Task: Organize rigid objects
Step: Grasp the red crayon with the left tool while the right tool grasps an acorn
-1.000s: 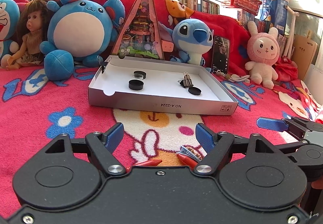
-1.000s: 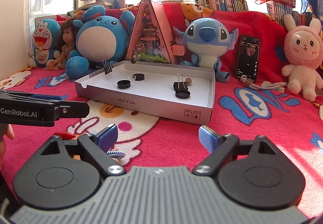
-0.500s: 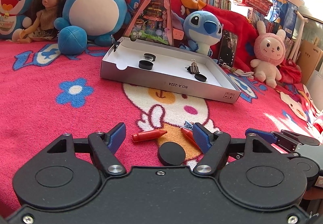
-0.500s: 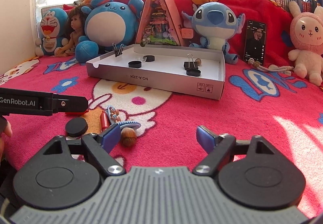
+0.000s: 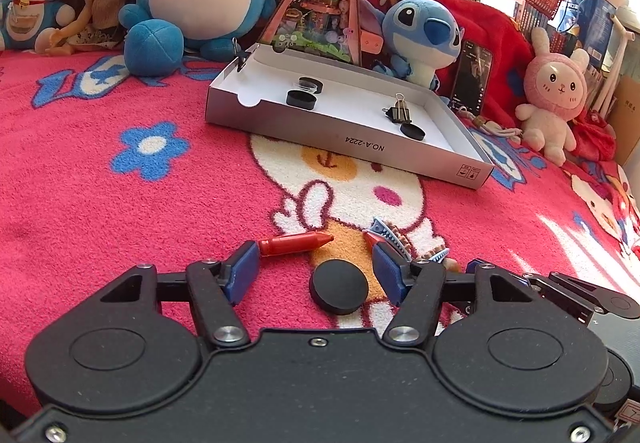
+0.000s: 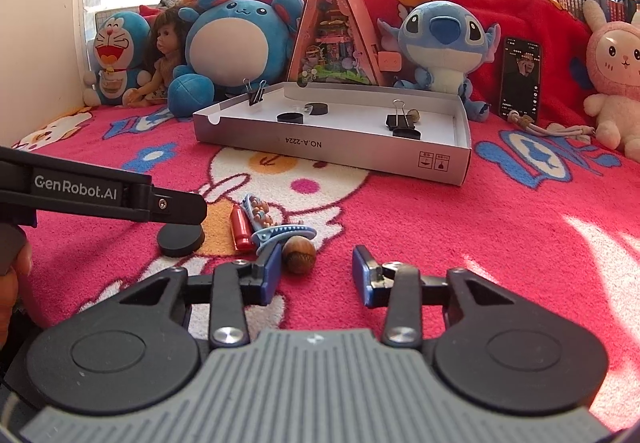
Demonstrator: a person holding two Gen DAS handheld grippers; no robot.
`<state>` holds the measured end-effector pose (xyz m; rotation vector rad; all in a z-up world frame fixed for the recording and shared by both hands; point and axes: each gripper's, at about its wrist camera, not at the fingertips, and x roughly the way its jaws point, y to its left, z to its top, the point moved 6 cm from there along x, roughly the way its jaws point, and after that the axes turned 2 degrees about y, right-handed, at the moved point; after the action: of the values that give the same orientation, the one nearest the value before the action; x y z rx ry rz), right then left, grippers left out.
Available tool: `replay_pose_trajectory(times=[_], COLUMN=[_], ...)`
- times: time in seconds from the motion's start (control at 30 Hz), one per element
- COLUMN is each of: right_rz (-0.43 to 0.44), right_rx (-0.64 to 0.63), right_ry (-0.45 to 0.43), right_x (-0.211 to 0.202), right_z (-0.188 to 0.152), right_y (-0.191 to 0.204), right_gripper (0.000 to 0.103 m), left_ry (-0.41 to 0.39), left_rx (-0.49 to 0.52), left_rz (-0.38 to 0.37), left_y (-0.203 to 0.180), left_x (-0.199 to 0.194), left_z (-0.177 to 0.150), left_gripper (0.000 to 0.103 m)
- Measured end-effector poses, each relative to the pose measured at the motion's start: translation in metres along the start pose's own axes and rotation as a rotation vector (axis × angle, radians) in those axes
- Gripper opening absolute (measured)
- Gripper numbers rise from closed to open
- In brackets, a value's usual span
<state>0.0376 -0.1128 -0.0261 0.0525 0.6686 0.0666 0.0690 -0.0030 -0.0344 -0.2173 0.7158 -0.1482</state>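
A black disc (image 5: 339, 286) lies on the red blanket between the fingers of my left gripper (image 5: 316, 272), whose jaws are closing without touching it. A red crayon (image 5: 294, 243) and a blue toothed hair clip (image 5: 390, 237) lie just beyond. In the right wrist view my right gripper (image 6: 317, 272) is closing too; a brown acorn (image 6: 299, 253) sits just ahead of its left finger (image 6: 272, 271), untouched. The disc (image 6: 180, 239), crayon (image 6: 242, 229) and clip (image 6: 276, 231) lie to the left, under the left gripper (image 6: 120, 197).
A shallow white cardboard box (image 5: 360, 147) stands farther back and holds black discs (image 5: 301, 98) and a binder clip (image 5: 400, 111). Plush toys, a doll, a triangular model house (image 5: 320, 3) and a phone (image 5: 472, 77) line the back. A hand shows at the left edge (image 6: 12, 283).
Both views have tipped down toward the blanket, bringing the disc, crayon, clip and acorn into sight. Both pairs of fingers have drawn closer together, the right pair much more.
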Motion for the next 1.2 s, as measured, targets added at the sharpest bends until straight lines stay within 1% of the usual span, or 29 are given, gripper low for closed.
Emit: replay_pose_trajectory(times=[0.07,0.2,0.3,0.37,0.43,0.5,0.6,0.67,0.7,0.73,0.77,0.93,1.2], right_rz=[0.004,0.004,0.005,0.006,-0.001,-0.006,-0.01,-0.017,-0.018,-0.016,-0.017,-0.024,-0.061], right_rx=[0.015,0.029,0.03,0.025,0.017,0.019,0.027,0.025,0.026,0.028,0.03,0.028,0.055], right_ry=[-0.003,-0.012,-0.012,-0.013,-0.016,-0.018,-0.021,-0.025,-0.027,-0.029,-0.031,-0.052,-0.064], right_x=[-0.001,-0.001,-0.002,-0.002,-0.002,-0.002,-0.002,-0.003,-0.003,-0.004,-0.005,-0.01,-0.007], right_z=[-0.001,-0.003,-0.003,-0.003,-0.003,-0.003,-0.003,-0.002,-0.002,-0.002,-0.001,0.004,0.016], right_y=[0.001,0.002,0.002,0.002,0.001,0.0,0.001,0.002,0.002,0.002,0.001,-0.002,-0.013], right_gripper=[0.038,0.036,0.035,0.035,0.035,0.034,0.034,0.029,0.028,0.025,0.022,0.022,0.022], left_ry=[-0.005,-0.019,-0.043,-0.038,-0.026,-0.028,-0.035,-0.041,-0.045,-0.046,-0.047,-0.065,-0.096], left_rx=[0.005,0.016,0.074,0.104,0.089,0.069,0.065,0.076,0.087,0.098,0.106,0.15,0.148], left_rz=[0.005,0.022,0.058,0.076,0.071,0.065,0.063,0.065,0.067,0.068,0.066,0.065,0.053], left_y=[-0.001,-0.003,-0.004,-0.004,-0.003,-0.003,-0.007,-0.009,-0.01,-0.011,-0.012,-0.013,-0.012], left_x=[0.004,0.01,0.009,0.008,0.008,0.007,0.011,0.013,0.013,0.013,0.012,0.005,0.001], left_z=[0.002,0.005,0.005,0.004,0.002,0.002,0.003,0.003,0.003,0.003,0.003,0.005,0.023], left_gripper=[0.06,0.06,0.06,0.06,0.06,0.06,0.06,0.054,0.044,0.043,0.043,0.042,0.042])
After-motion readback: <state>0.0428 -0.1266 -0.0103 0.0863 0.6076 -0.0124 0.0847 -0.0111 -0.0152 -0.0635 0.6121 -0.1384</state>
